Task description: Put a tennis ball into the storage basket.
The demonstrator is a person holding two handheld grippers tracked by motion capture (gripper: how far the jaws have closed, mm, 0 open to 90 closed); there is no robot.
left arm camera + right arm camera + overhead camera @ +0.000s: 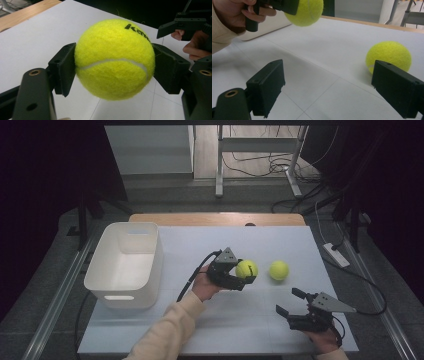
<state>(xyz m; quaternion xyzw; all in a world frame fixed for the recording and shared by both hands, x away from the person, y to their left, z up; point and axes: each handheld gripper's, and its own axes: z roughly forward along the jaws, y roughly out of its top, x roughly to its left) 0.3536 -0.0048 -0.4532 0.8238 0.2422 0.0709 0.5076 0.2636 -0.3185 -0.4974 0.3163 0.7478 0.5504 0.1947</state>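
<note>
My left gripper (246, 275) is shut on a yellow tennis ball (246, 268) and holds it a little above the white table, near the middle. Seen up close in the left gripper view, that held ball (113, 58) is pressed between both black pads. A second tennis ball (278, 270) lies on the table just to the right of it. My right gripper (290, 302) stands open near the front right of the table, with nothing between its jaws. In the right gripper view the loose ball (388, 56) lies beyond the right pad, and the held ball (305, 11) hangs at the top left.
A white plastic bin (125, 262) stands at the table's left side, with nothing seen inside it. The table's wooden far edge (217, 218) runs behind. Cables and metal stand legs (218, 160) are on the floor beyond.
</note>
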